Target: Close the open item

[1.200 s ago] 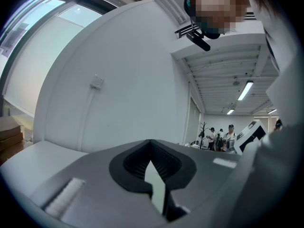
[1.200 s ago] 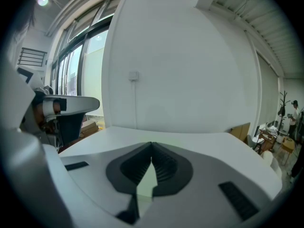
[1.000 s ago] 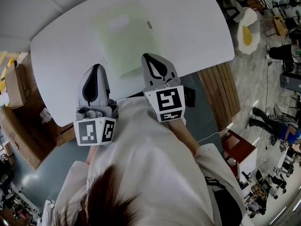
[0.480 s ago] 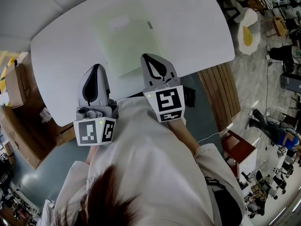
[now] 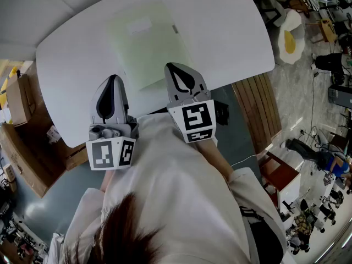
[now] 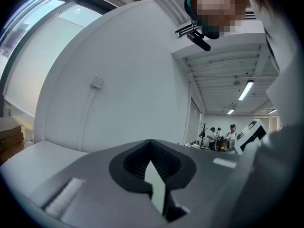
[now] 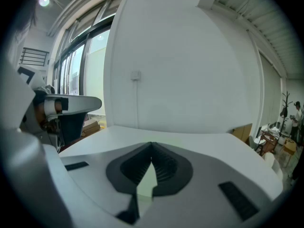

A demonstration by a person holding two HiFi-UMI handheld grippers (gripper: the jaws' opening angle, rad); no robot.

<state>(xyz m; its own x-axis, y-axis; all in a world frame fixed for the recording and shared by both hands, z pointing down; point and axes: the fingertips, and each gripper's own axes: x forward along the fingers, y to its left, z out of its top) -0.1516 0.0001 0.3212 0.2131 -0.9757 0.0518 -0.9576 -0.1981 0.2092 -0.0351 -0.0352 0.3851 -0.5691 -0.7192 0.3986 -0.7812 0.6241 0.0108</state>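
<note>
Head view is showing the left gripper (image 5: 112,79) and right gripper (image 5: 172,67) both pinched shut and empty at the near edge of the table (image 5: 231,32). A closed tip pushing in is risking sliding the thin pale green folder (image 5: 147,43) away instead of folding it. It is lying flat mid-table, translucent, its near edge just beyond the right tip; how far open is looking unclear.

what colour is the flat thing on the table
Pale green; the flat thing shows best in the head view.
</note>
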